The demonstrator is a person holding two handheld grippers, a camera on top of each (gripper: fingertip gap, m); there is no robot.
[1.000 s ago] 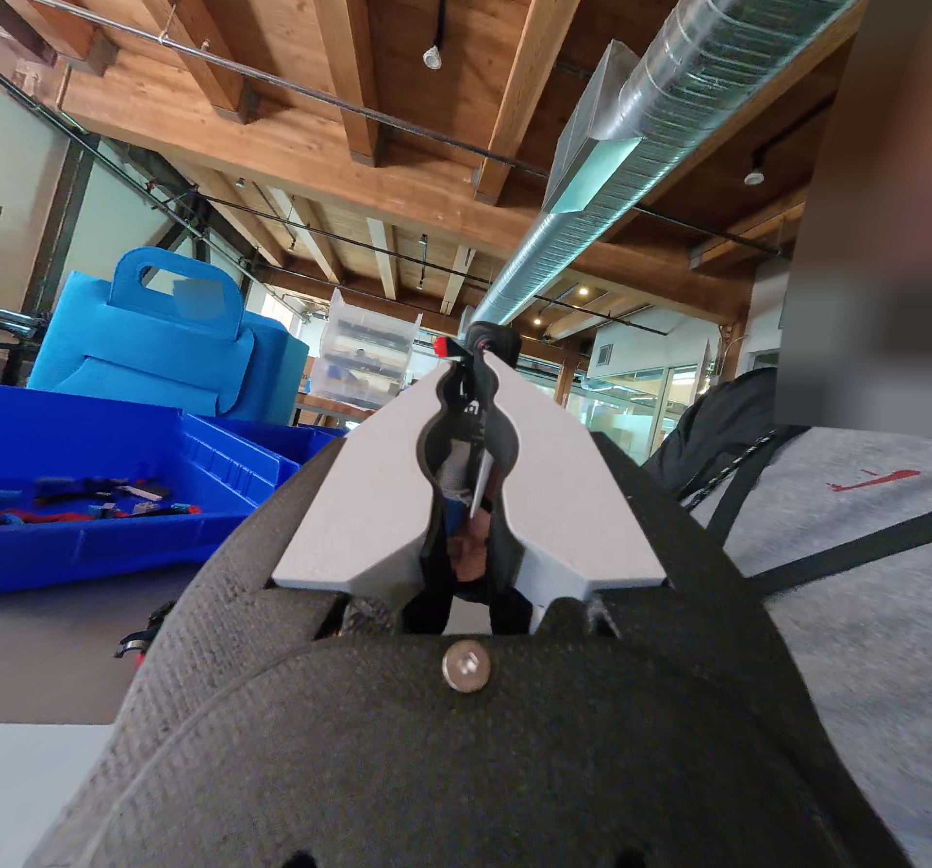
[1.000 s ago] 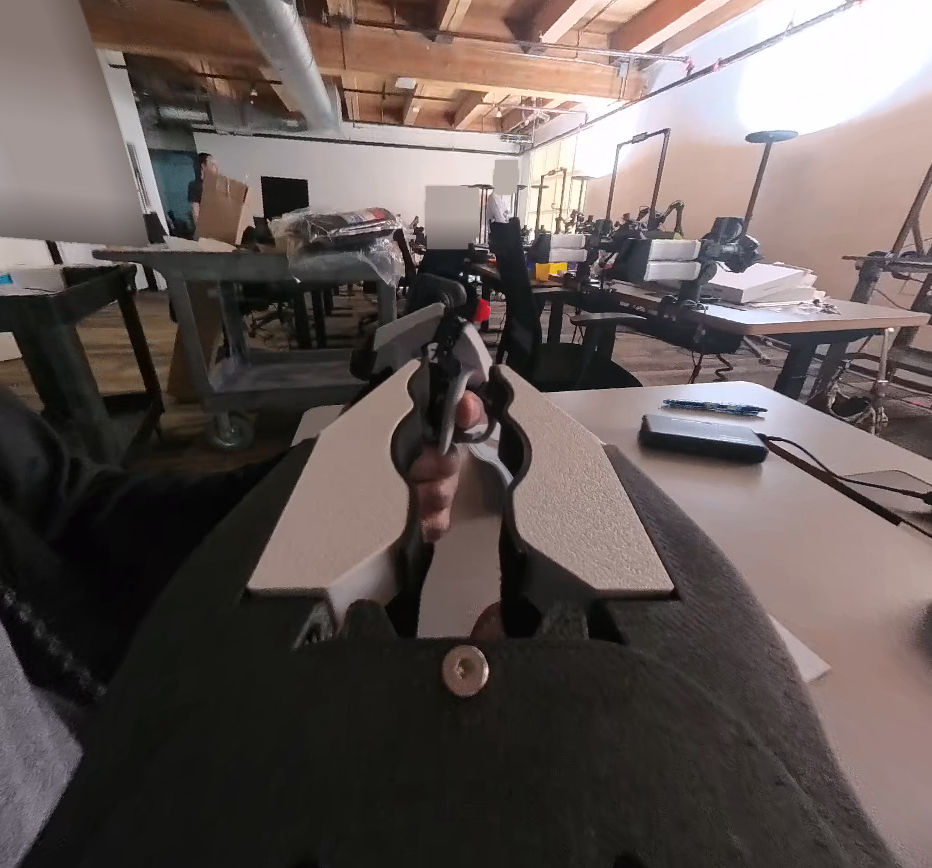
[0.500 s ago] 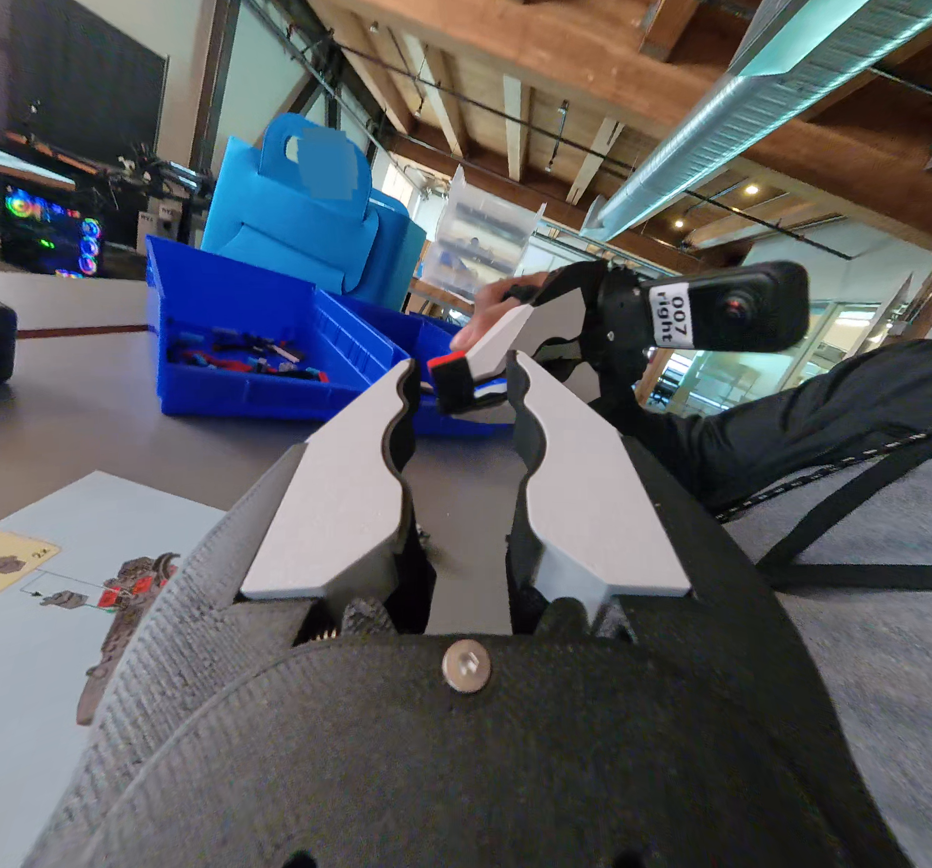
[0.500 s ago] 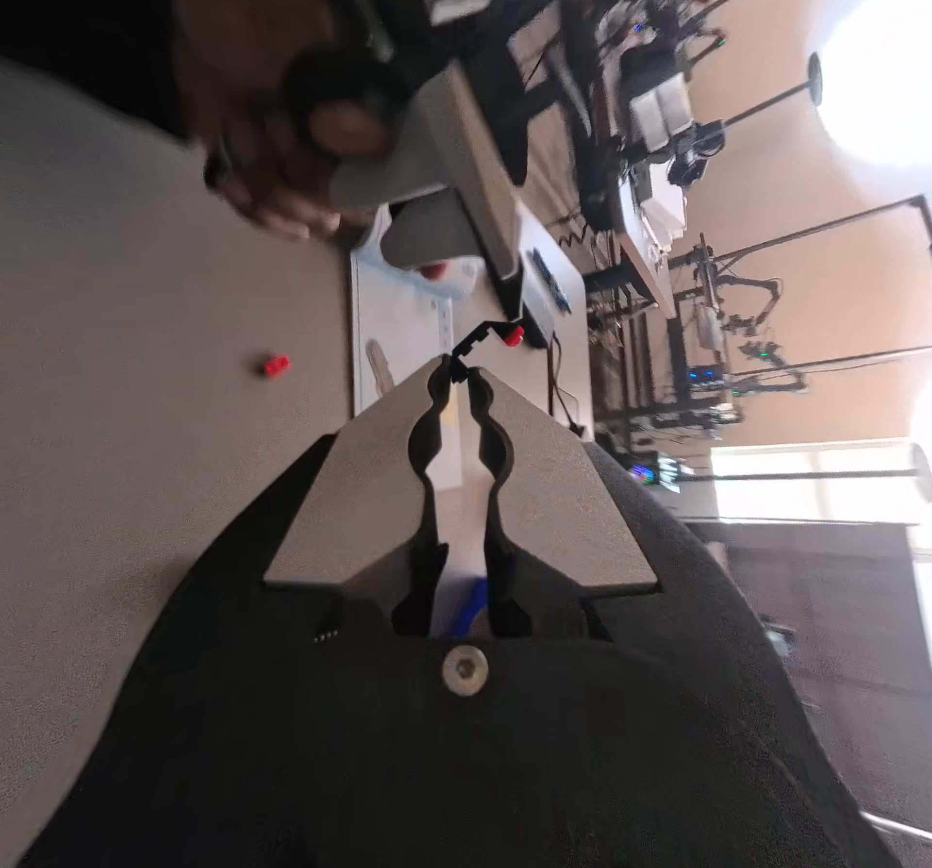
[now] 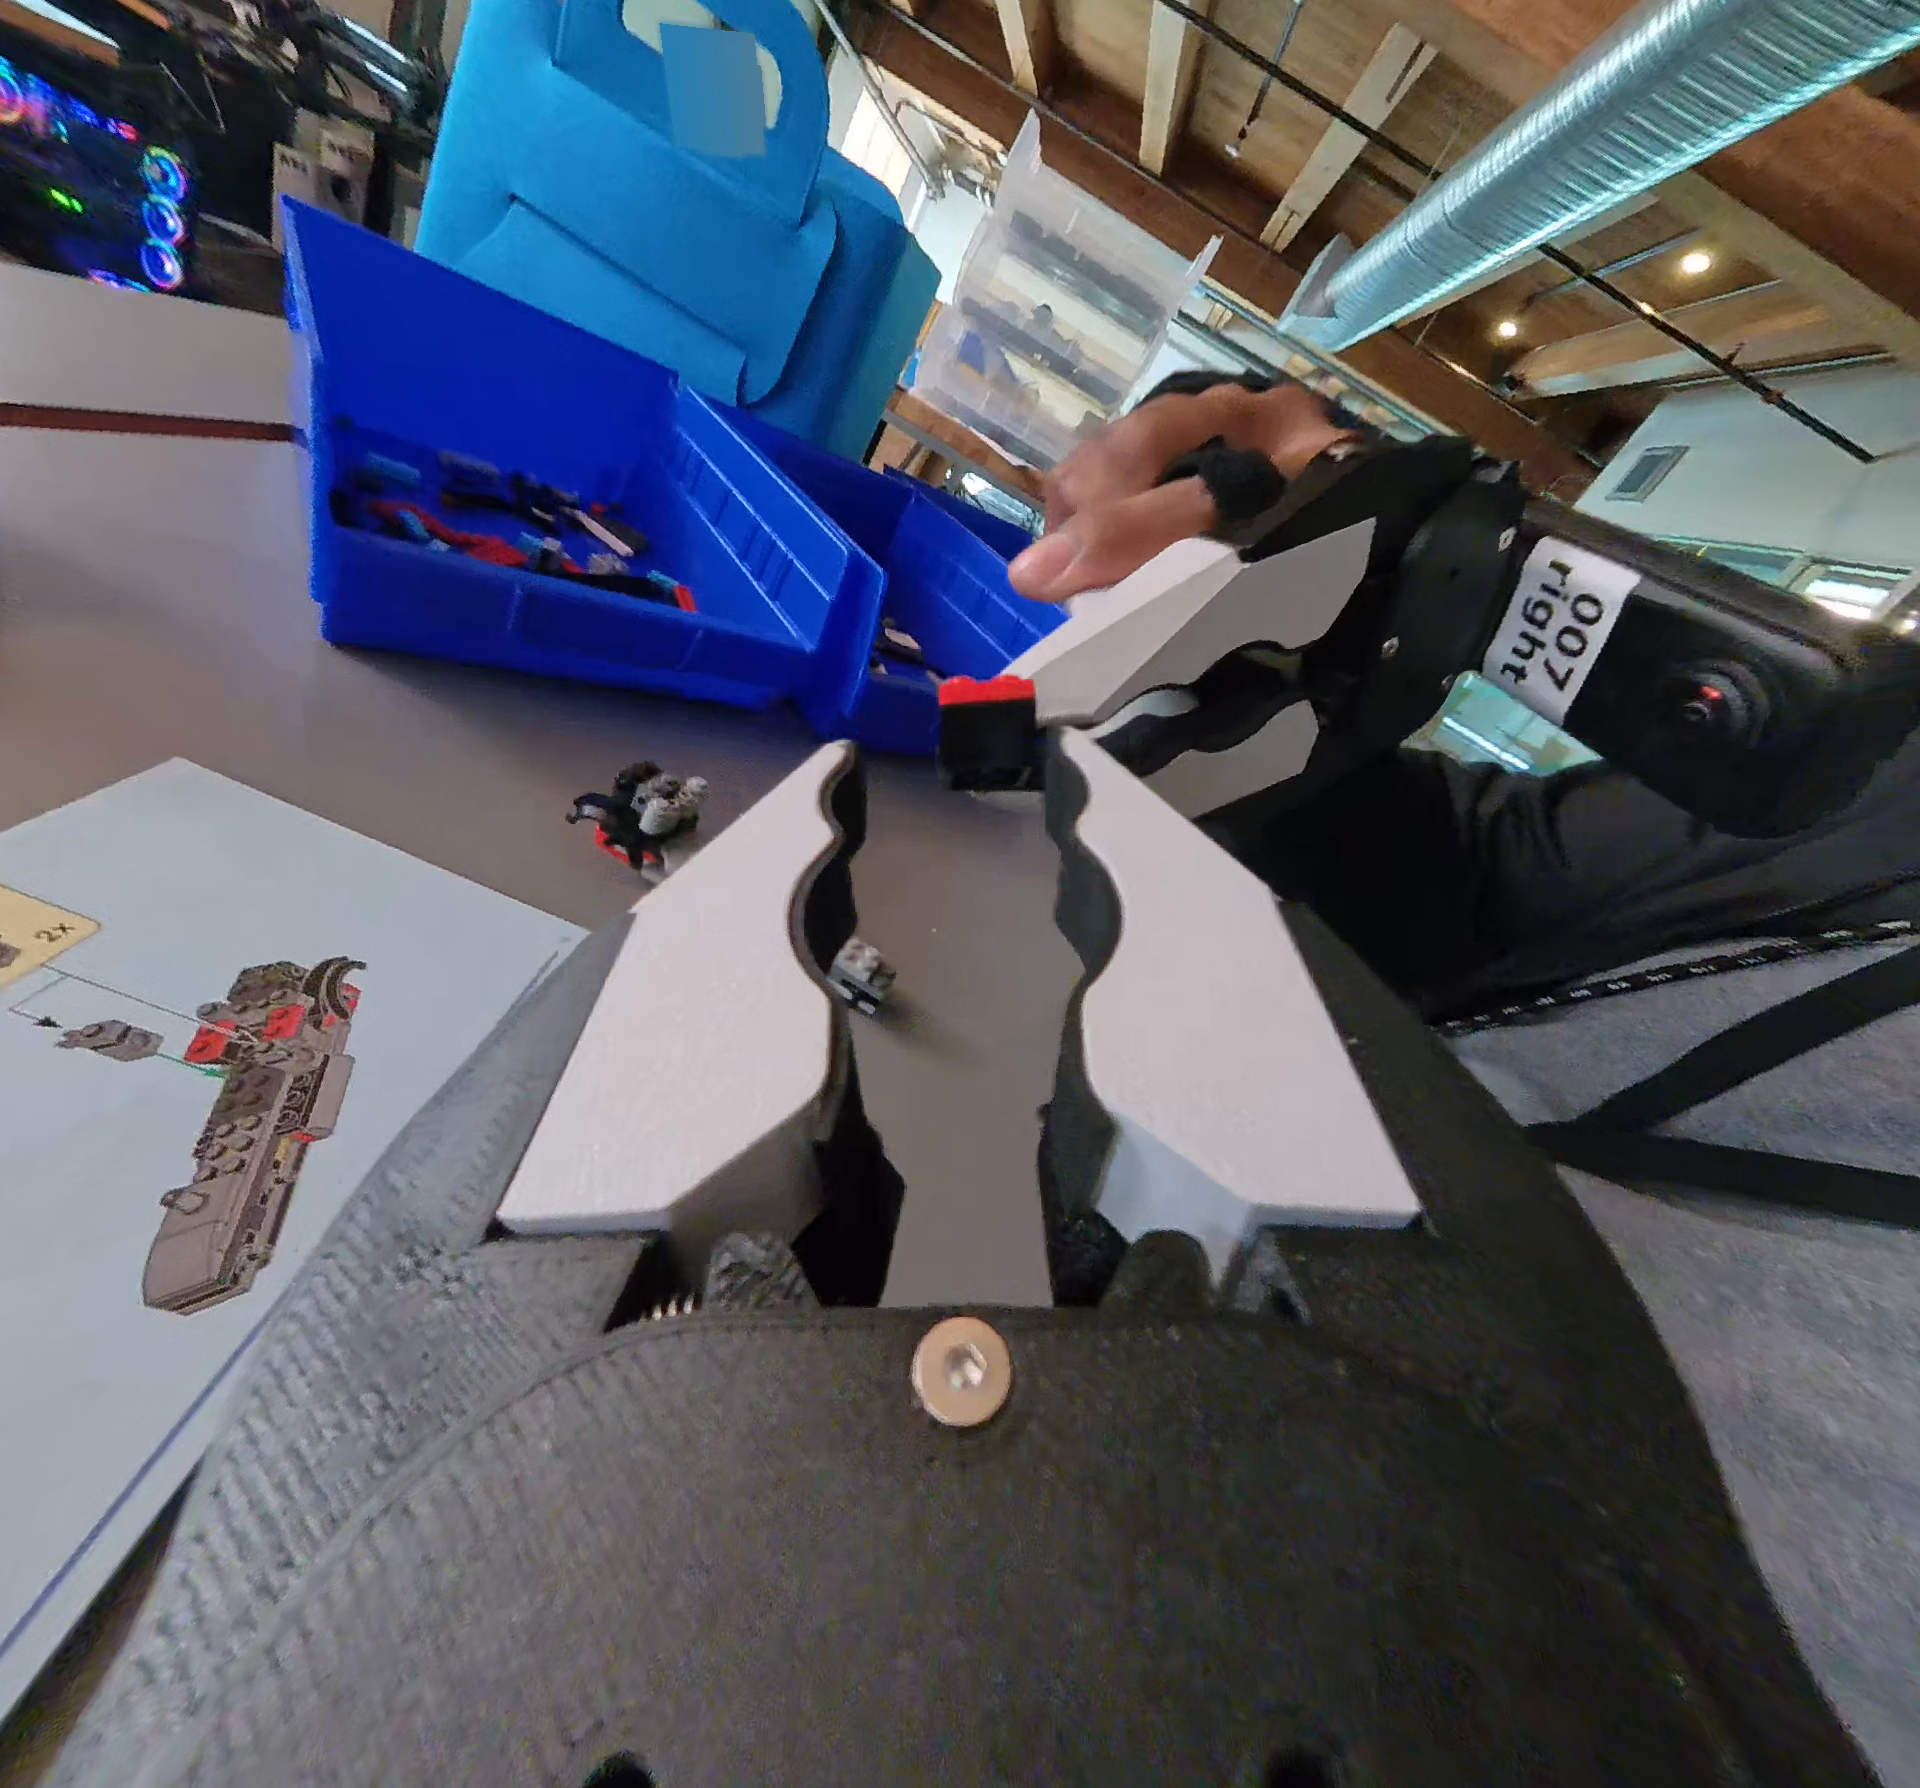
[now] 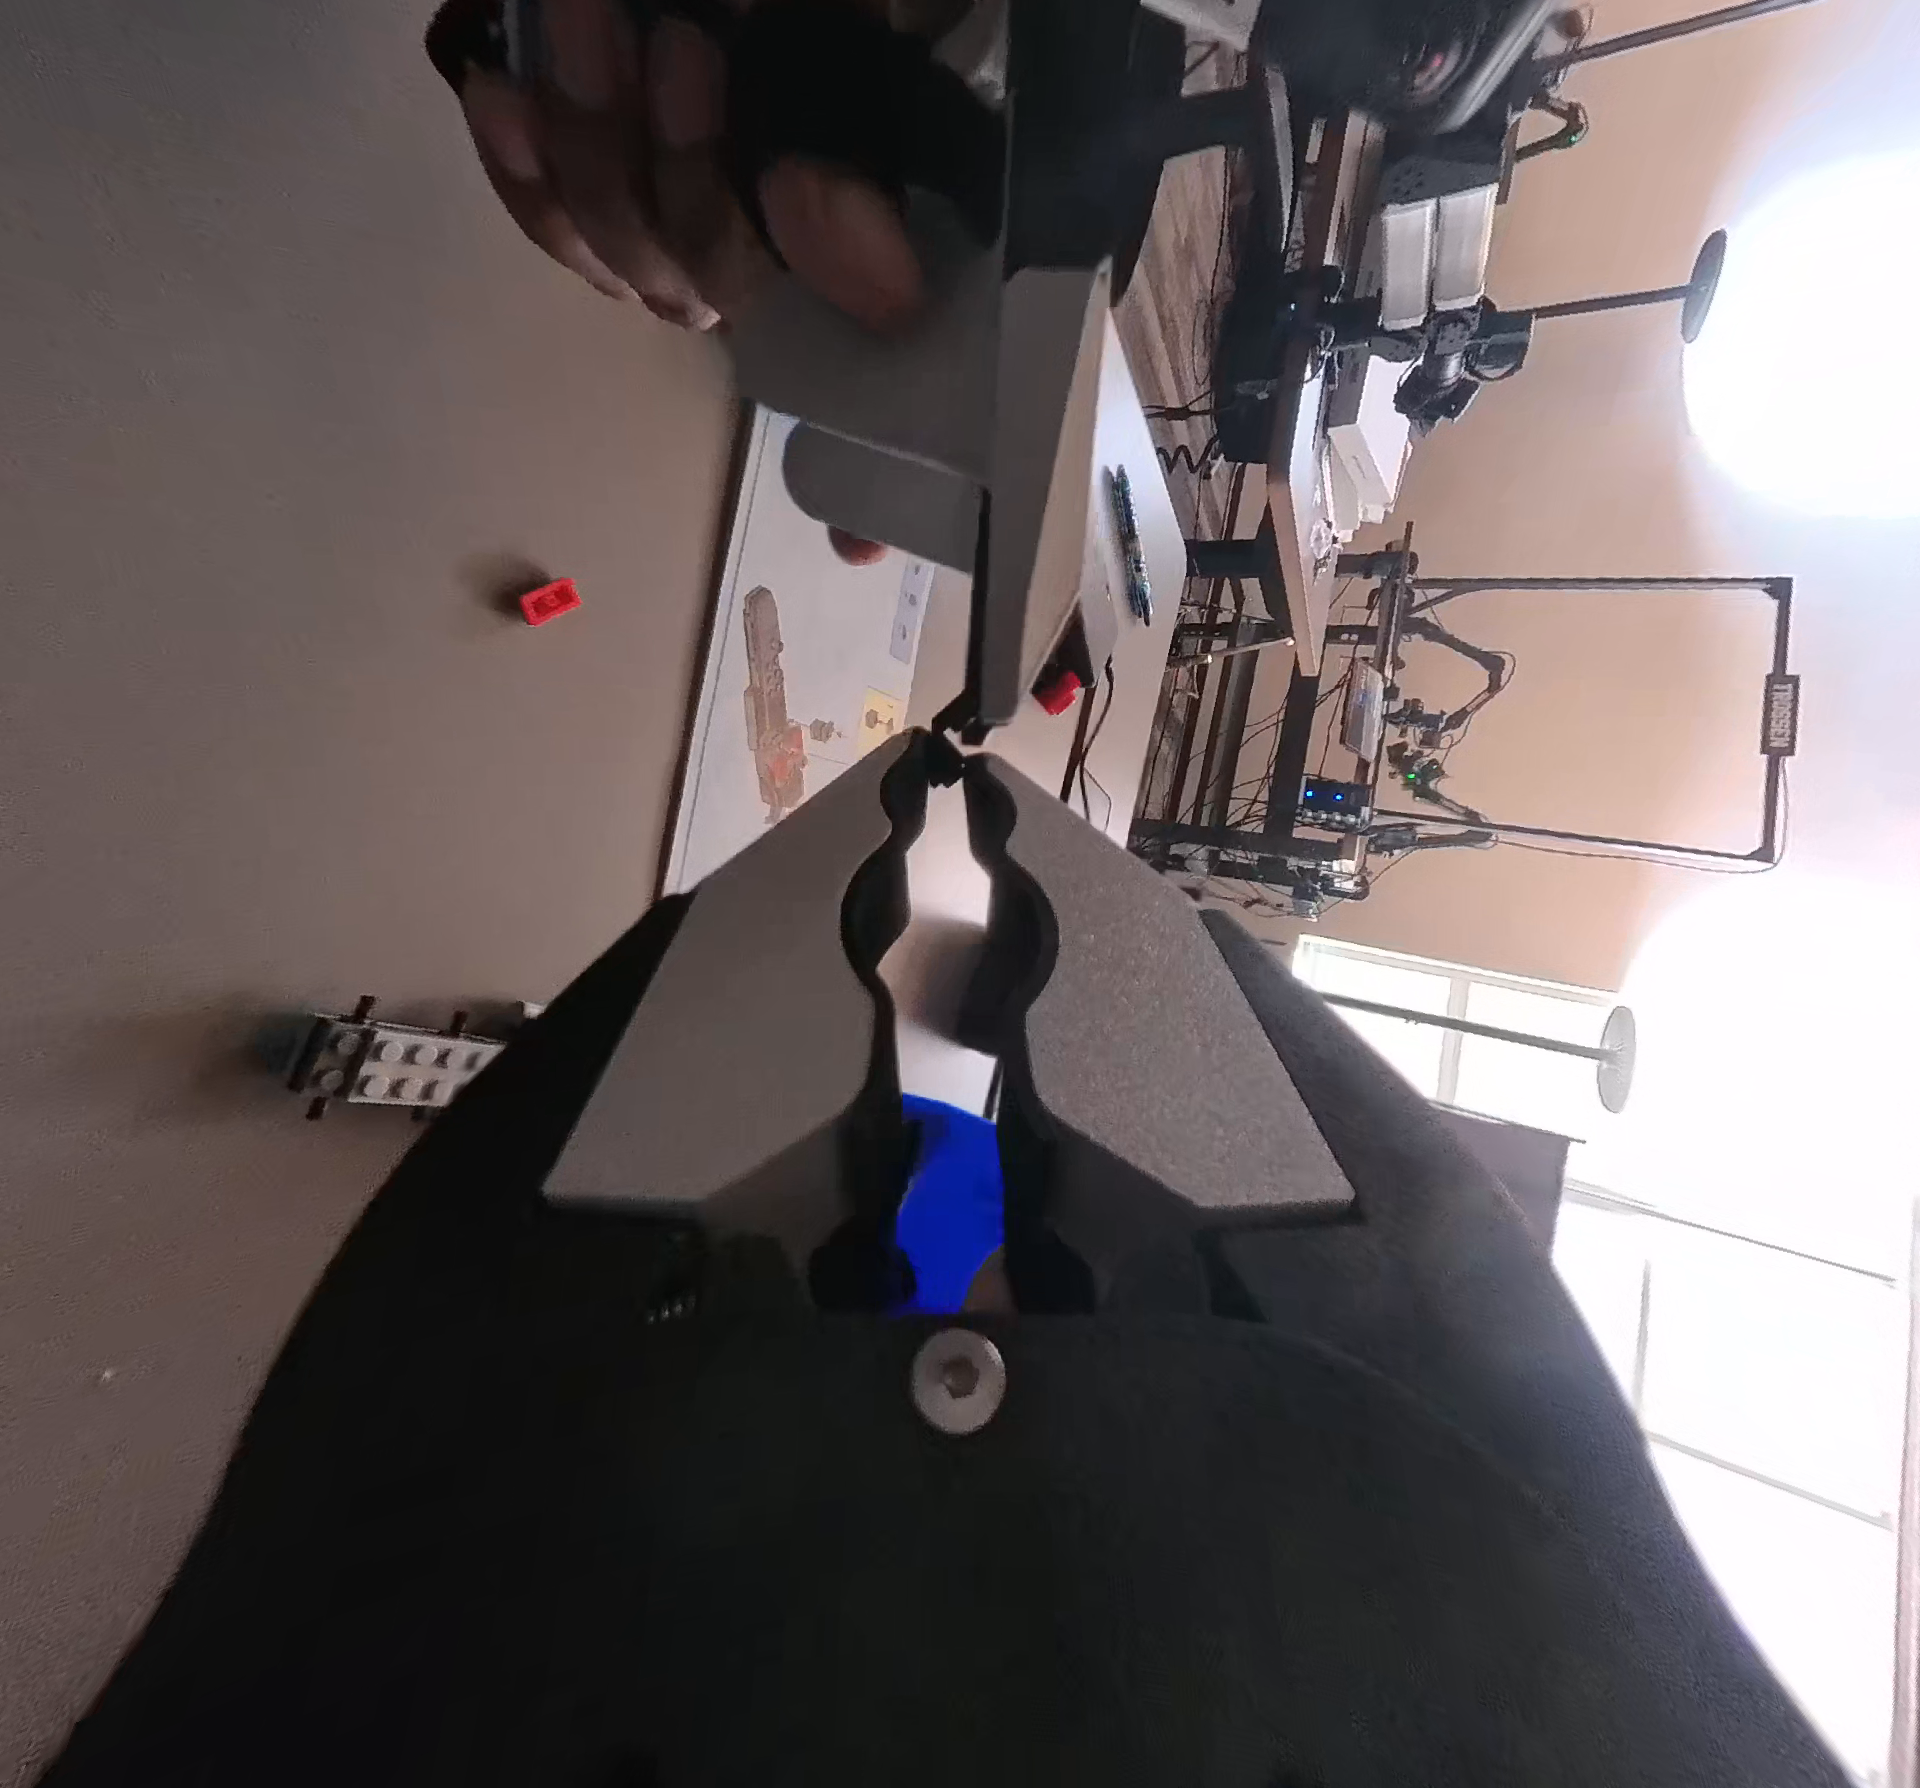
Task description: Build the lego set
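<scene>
My right gripper is shut on a small black-and-red lego piece. In the left wrist view the right gripper comes in from the right and holds that piece just past my left gripper's tips. My left gripper is open and empty, low over the table. A small grey brick lies on the table between its fingers. A small black-and-grey lego cluster lies farther ahead. In the right wrist view a red brick and a grey studded assembly lie on the table.
A blue bin with several loose pieces stands at the back, with a blue bag behind it. The instruction booklet lies on the left of the grey table. A person's hand grips the right gripper.
A second ago my left gripper was shut on the piece. Now the right gripper holds it and the left is open. Both views have tipped down towards the table.
</scene>
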